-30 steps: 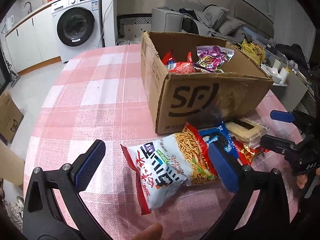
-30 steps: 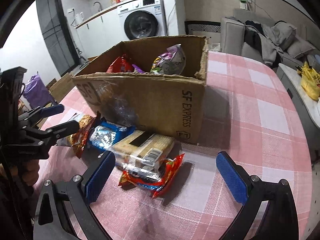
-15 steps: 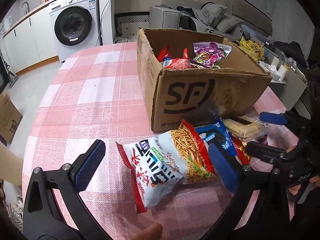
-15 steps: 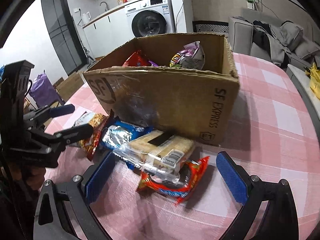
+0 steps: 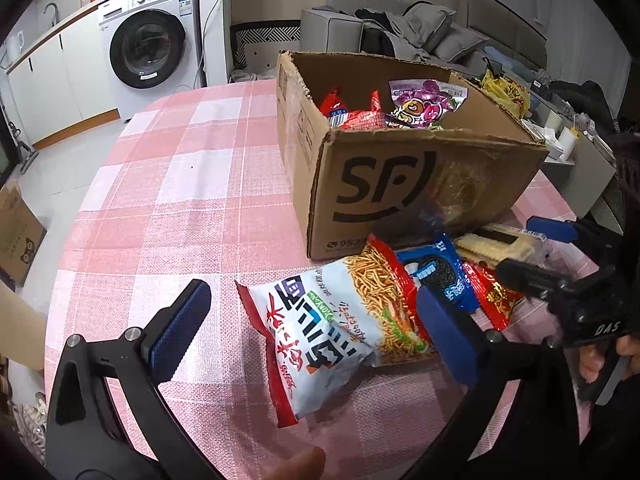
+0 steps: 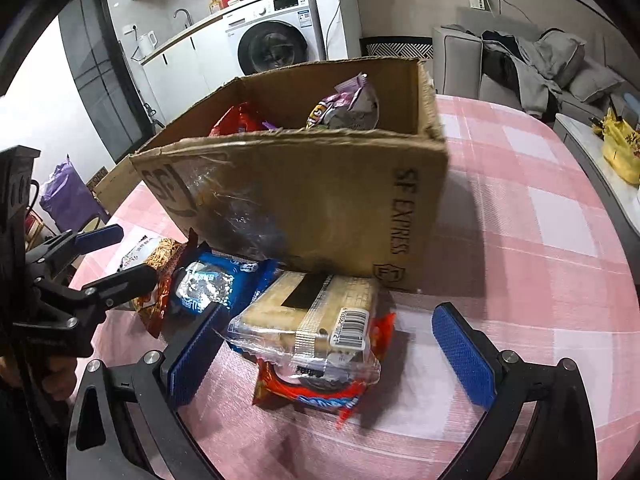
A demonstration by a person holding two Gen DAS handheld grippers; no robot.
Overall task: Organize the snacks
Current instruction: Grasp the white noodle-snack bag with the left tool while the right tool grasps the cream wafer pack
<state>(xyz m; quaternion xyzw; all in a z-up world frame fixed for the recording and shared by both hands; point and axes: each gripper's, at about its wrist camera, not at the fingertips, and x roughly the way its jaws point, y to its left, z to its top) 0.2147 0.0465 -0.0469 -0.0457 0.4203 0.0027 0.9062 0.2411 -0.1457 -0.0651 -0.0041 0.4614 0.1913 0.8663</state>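
Note:
An open cardboard box [image 5: 400,184] stands on the pink checked table [image 5: 192,200] and holds red and purple snack bags [image 5: 420,104]. In front of it lie a white and red noodle snack bag [image 5: 340,320], a blue cookie pack [image 5: 440,272], a clear cracker pack [image 6: 316,320] and a red pack [image 6: 312,396] under it. My left gripper [image 5: 316,336] is open, its jaws either side of the noodle bag. My right gripper [image 6: 332,356] is open, its jaws either side of the cracker pack. The box also shows in the right wrist view [image 6: 320,200].
A washing machine [image 5: 152,48] and white cabinets stand beyond the table at the back left. A grey sofa [image 5: 400,36] with clothes is behind the box. A side counter with a yellow bag [image 6: 620,152] is at the right. Cardboard lies on the floor [image 5: 16,232] at left.
Both grippers have moved forward toward the snacks; the noodle bag and cracker pack now sit further in between the open jaws. No snack has moved.

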